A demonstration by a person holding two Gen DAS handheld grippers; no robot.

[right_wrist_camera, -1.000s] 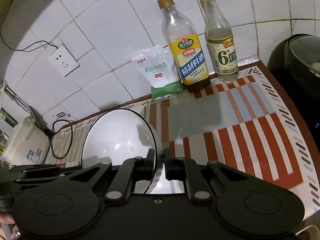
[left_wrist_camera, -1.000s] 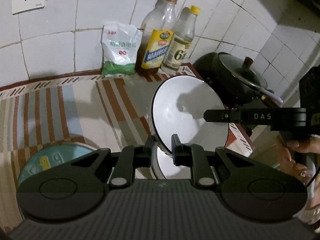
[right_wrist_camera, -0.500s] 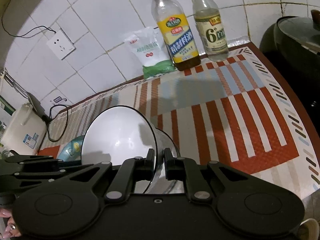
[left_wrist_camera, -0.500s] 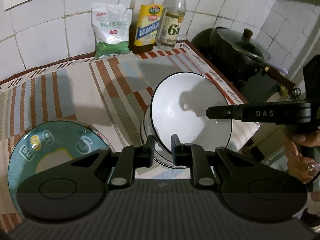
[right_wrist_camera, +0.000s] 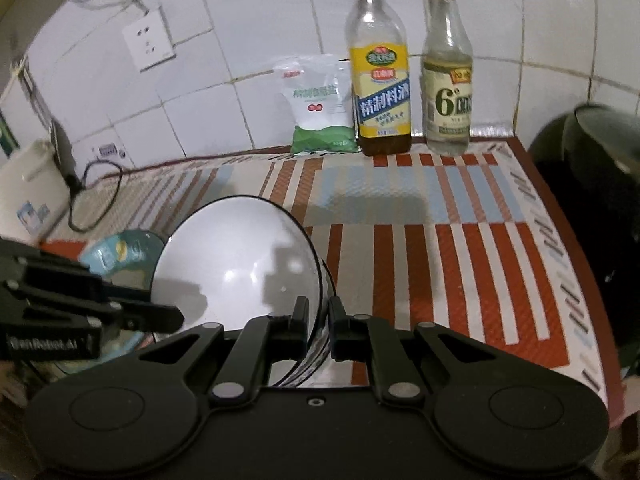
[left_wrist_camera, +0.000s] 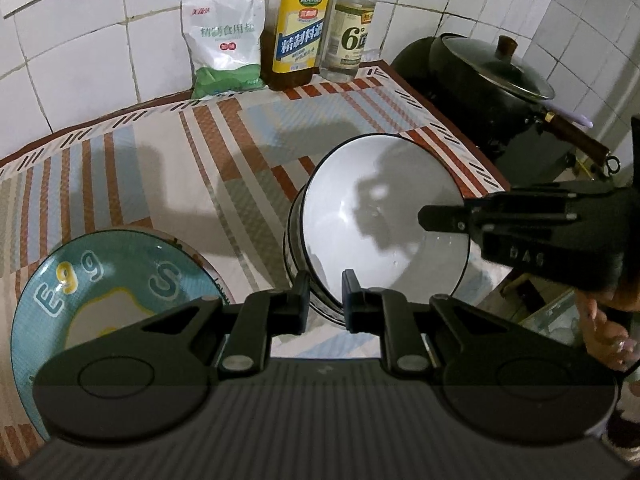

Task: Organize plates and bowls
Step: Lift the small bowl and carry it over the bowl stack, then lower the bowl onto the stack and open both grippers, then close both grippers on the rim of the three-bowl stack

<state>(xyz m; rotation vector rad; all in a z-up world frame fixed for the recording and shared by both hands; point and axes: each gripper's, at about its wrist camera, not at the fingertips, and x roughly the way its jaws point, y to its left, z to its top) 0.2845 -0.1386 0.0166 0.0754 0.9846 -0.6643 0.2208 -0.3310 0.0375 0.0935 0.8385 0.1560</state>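
Observation:
A white bowl with a black rim [left_wrist_camera: 380, 216] sits nested in a second bowl with a striped outer wall [left_wrist_camera: 294, 256] on the striped mat. My left gripper [left_wrist_camera: 325, 296] is shut on the near rim of the white bowl. My right gripper [right_wrist_camera: 318, 326] is shut on the opposite rim of the same bowl [right_wrist_camera: 236, 268]; its finger shows in the left wrist view [left_wrist_camera: 444, 218]. A teal plate with letters and an egg picture [left_wrist_camera: 112, 292] lies on the mat to the left of the bowls, and it also shows in the right wrist view [right_wrist_camera: 120, 252].
A salt bag [left_wrist_camera: 224, 44] and two bottles [left_wrist_camera: 298, 28] stand against the tiled wall at the back. A black lidded pot [left_wrist_camera: 492, 80] sits past the mat's right edge. A white appliance with a cord [right_wrist_camera: 28, 192] stands at far left.
Both grippers have lowered the white bowl towards the mat and into the striped bowl. The teal plate has come further into view at the left.

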